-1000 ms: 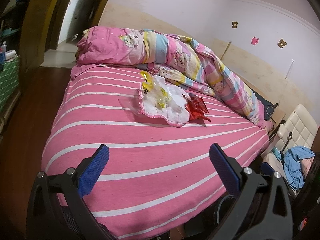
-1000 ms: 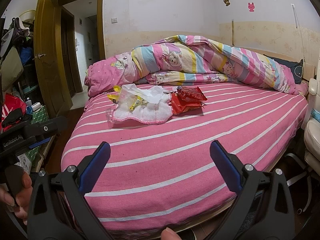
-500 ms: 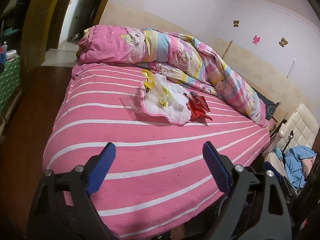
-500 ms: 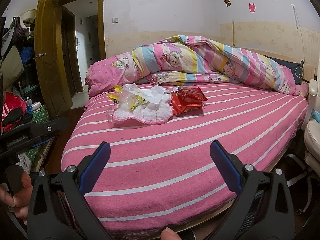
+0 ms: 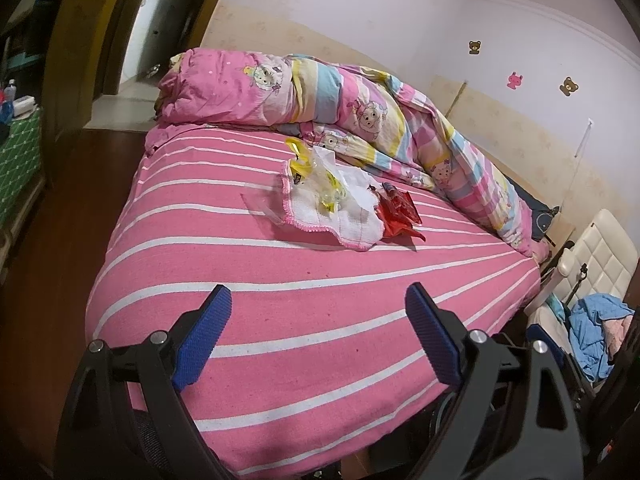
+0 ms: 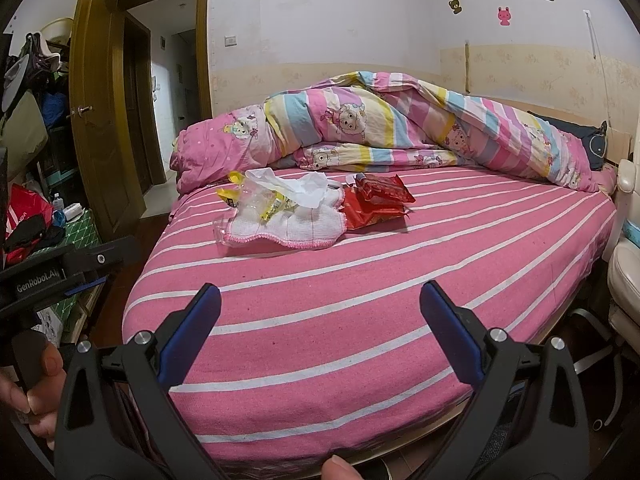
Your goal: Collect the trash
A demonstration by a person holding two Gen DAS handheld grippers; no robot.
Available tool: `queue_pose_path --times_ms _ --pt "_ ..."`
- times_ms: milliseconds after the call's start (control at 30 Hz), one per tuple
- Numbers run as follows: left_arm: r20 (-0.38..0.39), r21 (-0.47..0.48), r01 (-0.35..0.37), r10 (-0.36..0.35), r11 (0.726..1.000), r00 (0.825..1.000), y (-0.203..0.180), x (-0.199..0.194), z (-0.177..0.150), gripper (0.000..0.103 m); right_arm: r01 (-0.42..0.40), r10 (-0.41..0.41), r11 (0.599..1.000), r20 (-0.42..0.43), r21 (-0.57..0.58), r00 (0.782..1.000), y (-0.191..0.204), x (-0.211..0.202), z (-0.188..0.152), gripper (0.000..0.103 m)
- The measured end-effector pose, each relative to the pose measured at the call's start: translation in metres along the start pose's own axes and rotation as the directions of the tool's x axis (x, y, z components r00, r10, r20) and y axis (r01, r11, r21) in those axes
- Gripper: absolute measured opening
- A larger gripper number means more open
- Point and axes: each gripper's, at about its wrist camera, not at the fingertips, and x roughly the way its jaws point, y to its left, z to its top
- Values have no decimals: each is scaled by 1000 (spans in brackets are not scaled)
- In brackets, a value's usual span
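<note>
Left wrist view: left gripper (image 5: 318, 312) low in frame, jaws wide, empty | right gripper (image 6: 320, 310) likewise gaping, empty | bare striped bed (image 6: 360, 320) gives open approach | trash pile (image 5: 340, 196) mid-frame beyond, well apart; best pinch the red wrapper (image 6: 376, 200) by its edge, avoiding white cloth (image 6: 296, 226) | quilt (image 6: 400, 128) walls off upper frame.

You can read one clear label: "GenRobot.AI" in pale letters on the black body of the left gripper (image 6: 38, 280), seen at the left edge of the right wrist view. The red bag (image 6: 24, 210) beside the door carries white lettering, and the yellow wrapper (image 6: 230, 200) on the bed dark print, both too small to read.
</note>
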Motion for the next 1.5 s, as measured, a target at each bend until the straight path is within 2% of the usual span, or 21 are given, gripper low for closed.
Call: queue_pose_path --times_ms 467,800,967,1067,1233,1333,1500 --pt "-16 11 -9 9 1000 1000 -3 3 -2 86 -1 1 1000 -1 -6 1000 1 -3 4 98" --pt "-15 44 -29 30 999 999 -7 -9 -6 86 -12 12 1000 1 1 1000 -1 -8 0 98" --pt "-29 62 -47 49 997 998 -7 -20 -7 86 -83 83 995 -12 48 996 -8 -11 -1 98" --pt "-36 56 -59 61 997 997 -5 -30 -7 86 -89 90 991 -5 102 996 -16 -17 0 98" --pt "-8 85 -49 50 995 999 -9 -50 2 92 -127 126 984 12 127 992 -20 -23 0 98" --pt "-23 105 -49 52 993 998 -5 -44 -2 92 -120 118 984 19 131 993 -19 -23 0 98" --pt "-40 94 -23 27 995 999 3 -21 3 92 -118 121 987 -16 110 993 -11 -7 2 98"
